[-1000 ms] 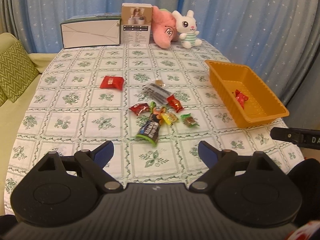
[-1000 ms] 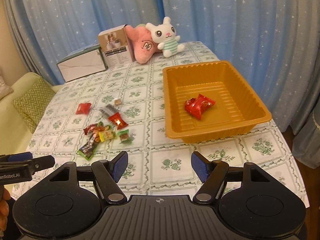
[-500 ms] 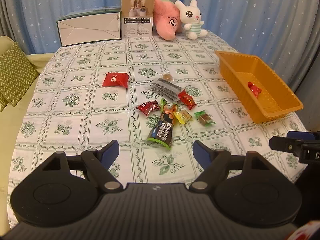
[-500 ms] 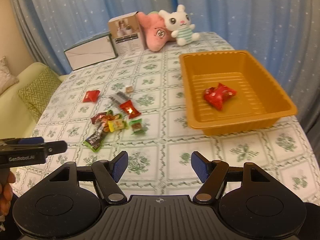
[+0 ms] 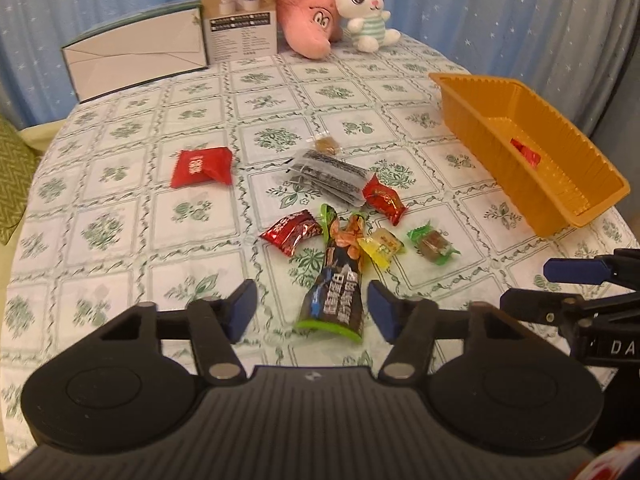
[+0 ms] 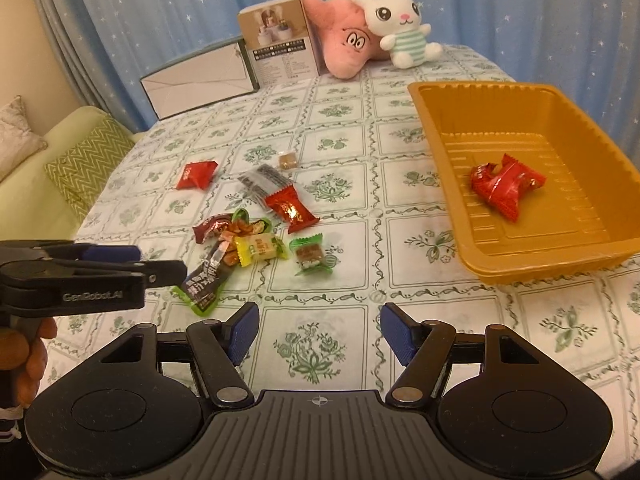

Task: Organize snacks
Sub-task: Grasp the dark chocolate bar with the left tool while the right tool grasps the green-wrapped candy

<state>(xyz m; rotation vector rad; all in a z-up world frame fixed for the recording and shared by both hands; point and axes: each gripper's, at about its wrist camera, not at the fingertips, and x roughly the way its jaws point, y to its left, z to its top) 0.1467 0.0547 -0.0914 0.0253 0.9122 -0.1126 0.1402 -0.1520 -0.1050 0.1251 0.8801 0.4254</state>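
Several wrapped snacks lie mid-table: a black pouch with a green edge (image 5: 338, 292), a red packet (image 5: 202, 167), a grey striped packet (image 5: 328, 176) and small candies (image 5: 380, 246). My left gripper (image 5: 312, 310) hovers just before the pouch. Its jaws are closing, with the pouch's near end between them and the pads not touching it. The right wrist view shows this left gripper (image 6: 120, 264) above the pouch (image 6: 204, 276). My right gripper (image 6: 319, 330) stands open over bare cloth, nothing between its fingers. The orange tray (image 6: 520, 272) at right holds red packets (image 6: 504, 184).
At the table's far end stand a white box (image 5: 136, 54), a printed carton (image 5: 240, 12), a pink plush (image 5: 308, 20) and a white bunny plush (image 5: 364, 8). A sofa with a green cushion (image 6: 84, 156) borders the left side. Blue curtains hang behind.
Both grippers have come down and forward toward the table, so the snacks look larger and nearer. The left jaws have narrowed around the black pouch's end. The right jaws look about the same.
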